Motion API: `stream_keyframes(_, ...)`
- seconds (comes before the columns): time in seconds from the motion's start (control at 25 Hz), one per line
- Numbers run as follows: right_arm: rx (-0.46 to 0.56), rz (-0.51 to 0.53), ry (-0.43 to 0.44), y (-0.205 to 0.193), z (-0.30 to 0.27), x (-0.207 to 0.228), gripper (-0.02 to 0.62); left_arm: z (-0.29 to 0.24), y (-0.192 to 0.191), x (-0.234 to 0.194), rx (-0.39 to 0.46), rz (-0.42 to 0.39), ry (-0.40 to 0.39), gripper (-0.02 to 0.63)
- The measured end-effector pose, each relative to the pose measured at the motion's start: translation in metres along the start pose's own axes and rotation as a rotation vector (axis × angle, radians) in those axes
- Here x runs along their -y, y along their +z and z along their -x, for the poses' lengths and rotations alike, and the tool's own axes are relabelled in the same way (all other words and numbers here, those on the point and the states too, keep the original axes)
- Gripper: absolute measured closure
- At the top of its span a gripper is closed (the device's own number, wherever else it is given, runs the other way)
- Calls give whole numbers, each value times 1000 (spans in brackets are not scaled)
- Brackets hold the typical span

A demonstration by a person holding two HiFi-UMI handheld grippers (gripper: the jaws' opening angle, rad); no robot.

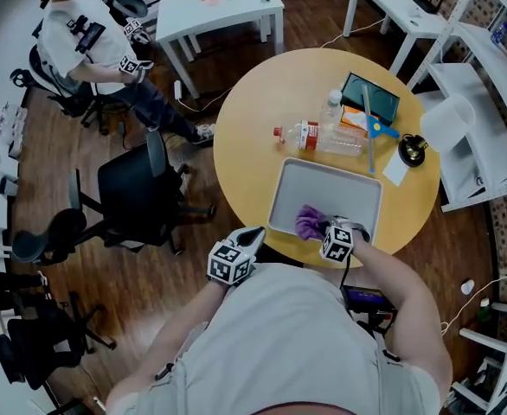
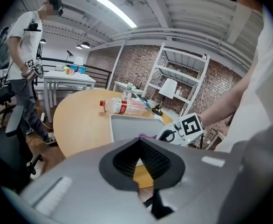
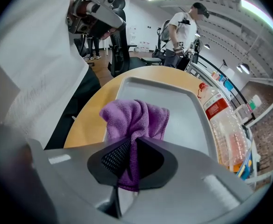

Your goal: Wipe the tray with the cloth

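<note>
A grey tray [image 1: 340, 184] lies on the near side of a round wooden table [image 1: 245, 137]. A purple cloth [image 1: 308, 222] rests bunched on the tray's near edge, and my right gripper [image 1: 327, 230] is shut on it. In the right gripper view the cloth [image 3: 134, 118] is pinched between the jaws of the right gripper [image 3: 134, 141] and bulges out over the tray [image 3: 183, 120]. My left gripper [image 1: 236, 258] hangs off the table's near edge, left of the tray, shut on nothing. The left gripper view looks past the left gripper [image 2: 139, 141] at the tray [image 2: 127, 127].
Beyond the tray lie a plastic bottle [image 1: 323, 137], a dark tablet [image 1: 370, 96], a small black object [image 1: 412, 150] and a paper slip [image 1: 396, 169]. A black office chair [image 1: 141, 193] stands left of the table. A person [image 1: 89, 41] stands far left by a white table [image 1: 223, 7].
</note>
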State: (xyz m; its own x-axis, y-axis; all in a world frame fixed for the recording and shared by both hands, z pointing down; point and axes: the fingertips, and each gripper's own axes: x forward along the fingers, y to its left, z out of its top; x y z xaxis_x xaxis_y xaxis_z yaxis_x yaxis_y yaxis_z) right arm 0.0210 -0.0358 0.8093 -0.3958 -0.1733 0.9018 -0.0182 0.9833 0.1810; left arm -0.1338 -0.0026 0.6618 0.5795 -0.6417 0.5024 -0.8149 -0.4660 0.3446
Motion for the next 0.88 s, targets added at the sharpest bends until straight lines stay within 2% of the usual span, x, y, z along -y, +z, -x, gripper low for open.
stream_keyframes(0.24, 24, 81, 26, 24, -13, -2, 558, -1, 1, -2, 9, 7, 19, 606)
stream_keyframes(0.56, 48, 173, 111, 23, -13, 6, 551, 0, -3, -2, 0, 25, 47, 606)
stream_keyframes(0.88, 44, 150, 58, 25, -26, 63, 546, 10, -7, -13, 0, 54, 97, 606)
